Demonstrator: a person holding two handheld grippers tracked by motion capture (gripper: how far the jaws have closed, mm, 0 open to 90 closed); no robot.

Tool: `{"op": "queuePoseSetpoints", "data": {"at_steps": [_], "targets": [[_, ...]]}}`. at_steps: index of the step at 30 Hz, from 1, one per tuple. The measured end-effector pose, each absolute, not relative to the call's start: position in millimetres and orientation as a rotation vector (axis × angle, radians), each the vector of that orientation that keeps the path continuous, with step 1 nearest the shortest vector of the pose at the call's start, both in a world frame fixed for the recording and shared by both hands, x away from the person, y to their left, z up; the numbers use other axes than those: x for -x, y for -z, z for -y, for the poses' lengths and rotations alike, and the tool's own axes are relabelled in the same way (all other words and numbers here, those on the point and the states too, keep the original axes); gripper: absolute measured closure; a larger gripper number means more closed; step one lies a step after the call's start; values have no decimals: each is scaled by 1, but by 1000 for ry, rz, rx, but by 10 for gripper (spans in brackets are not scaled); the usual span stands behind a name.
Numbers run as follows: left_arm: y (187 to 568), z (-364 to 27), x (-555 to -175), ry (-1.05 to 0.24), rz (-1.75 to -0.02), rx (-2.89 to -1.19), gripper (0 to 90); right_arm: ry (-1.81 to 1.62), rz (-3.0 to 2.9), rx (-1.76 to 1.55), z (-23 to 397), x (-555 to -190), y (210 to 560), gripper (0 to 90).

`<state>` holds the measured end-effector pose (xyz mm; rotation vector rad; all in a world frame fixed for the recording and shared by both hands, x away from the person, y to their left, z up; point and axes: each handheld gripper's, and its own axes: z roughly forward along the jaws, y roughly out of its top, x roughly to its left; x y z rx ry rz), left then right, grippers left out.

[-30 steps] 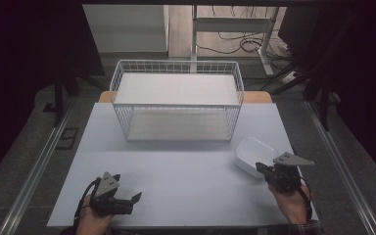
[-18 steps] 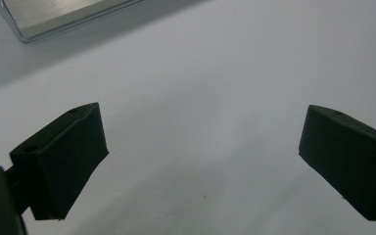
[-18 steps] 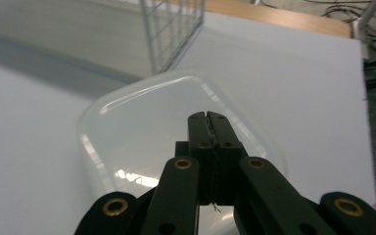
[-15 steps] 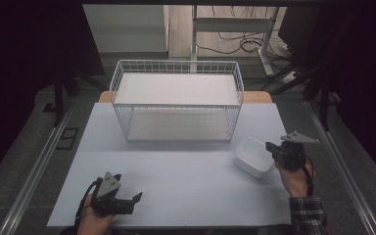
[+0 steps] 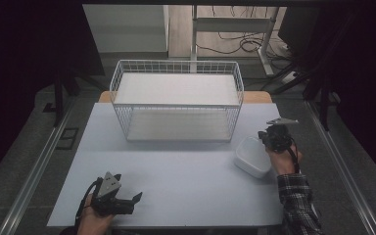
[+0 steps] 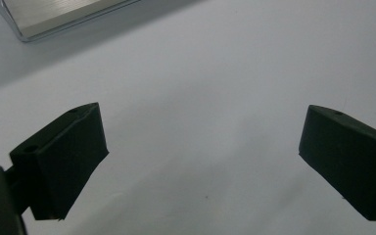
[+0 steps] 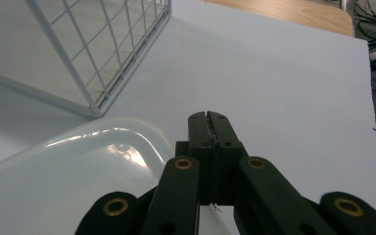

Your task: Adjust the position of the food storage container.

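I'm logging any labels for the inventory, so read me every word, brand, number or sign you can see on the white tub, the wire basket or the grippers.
None: the white tub, wire basket, right gripper and left gripper carry no readable text.

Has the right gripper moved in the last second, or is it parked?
Yes. The right gripper has moved up the high view, from the table's near edge toward the wire basket, now beside the white container.

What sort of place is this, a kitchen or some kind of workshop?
Probably a lab or test bench, not a kitchen: a plain white table framed by metal rails, loose cables on the floor behind, dark surrounds, a wire basket.
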<state>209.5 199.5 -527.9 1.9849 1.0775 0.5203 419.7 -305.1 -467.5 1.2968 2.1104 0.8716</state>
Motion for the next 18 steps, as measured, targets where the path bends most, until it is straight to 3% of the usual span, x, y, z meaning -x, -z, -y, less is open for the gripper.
{"op": "queuePoseSetpoints", "data": {"at_steps": [10,18], "targets": [[527,-198,-209,-520,-1063,-1991,35,-937,-2265,-1156,266,-403,466,892],[527,-200,-209,-512,-1067,-1979,35,-933,-2111,-1244,314,-370,456,890]]}}
